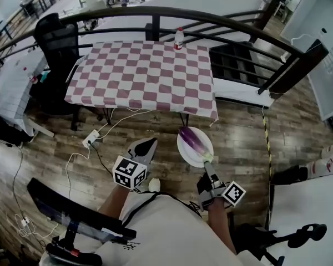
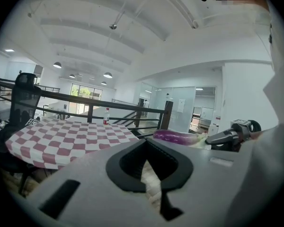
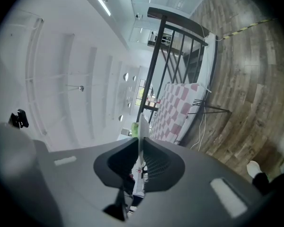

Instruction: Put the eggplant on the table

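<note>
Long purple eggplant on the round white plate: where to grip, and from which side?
Grip the long purple eggplant across its mid-body, coming from above. It lies flat along the round white plate, so its underside is blocked. Its green stem end points at the right hand-held gripper clamped on the rim, which crowds that end.

There are 1 eggplant (image 1: pixel 191 139), 1 plate (image 1: pixel 187 155), 1 table (image 1: pixel 144 76) and 1 bottle (image 1: pixel 178 39).
</note>
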`<state>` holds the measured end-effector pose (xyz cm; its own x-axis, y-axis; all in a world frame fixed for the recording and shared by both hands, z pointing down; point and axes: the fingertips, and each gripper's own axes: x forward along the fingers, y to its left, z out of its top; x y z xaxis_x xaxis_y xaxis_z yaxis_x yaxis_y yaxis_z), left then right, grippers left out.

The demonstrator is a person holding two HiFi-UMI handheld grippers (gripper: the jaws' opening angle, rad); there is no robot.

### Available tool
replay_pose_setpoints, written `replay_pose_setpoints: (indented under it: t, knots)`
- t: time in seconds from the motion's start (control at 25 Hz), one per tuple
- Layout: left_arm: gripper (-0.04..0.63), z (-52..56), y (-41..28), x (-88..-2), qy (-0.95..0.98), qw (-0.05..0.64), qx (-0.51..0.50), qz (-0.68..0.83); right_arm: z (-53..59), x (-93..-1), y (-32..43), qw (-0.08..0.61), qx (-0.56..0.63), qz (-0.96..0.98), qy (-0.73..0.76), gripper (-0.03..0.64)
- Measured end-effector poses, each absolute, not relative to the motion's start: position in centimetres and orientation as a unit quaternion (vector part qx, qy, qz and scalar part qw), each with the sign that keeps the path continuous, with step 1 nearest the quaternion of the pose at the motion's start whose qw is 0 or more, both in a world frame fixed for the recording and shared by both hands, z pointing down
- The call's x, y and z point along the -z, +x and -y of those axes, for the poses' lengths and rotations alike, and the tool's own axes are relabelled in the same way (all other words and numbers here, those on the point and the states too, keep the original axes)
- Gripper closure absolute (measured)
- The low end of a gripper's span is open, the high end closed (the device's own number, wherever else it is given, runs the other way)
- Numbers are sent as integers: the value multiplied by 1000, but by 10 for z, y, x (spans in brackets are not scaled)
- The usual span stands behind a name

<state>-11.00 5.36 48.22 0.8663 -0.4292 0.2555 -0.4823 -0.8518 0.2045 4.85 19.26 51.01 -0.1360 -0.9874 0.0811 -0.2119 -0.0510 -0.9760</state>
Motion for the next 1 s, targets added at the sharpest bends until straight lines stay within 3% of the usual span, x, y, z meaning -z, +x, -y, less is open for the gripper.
replay_pose_setpoints:
  t: [1.0]
  knots:
    - [589,22,-149,-501,954,149,-103,237,-120,-511,23,389,494,-554,-546,575]
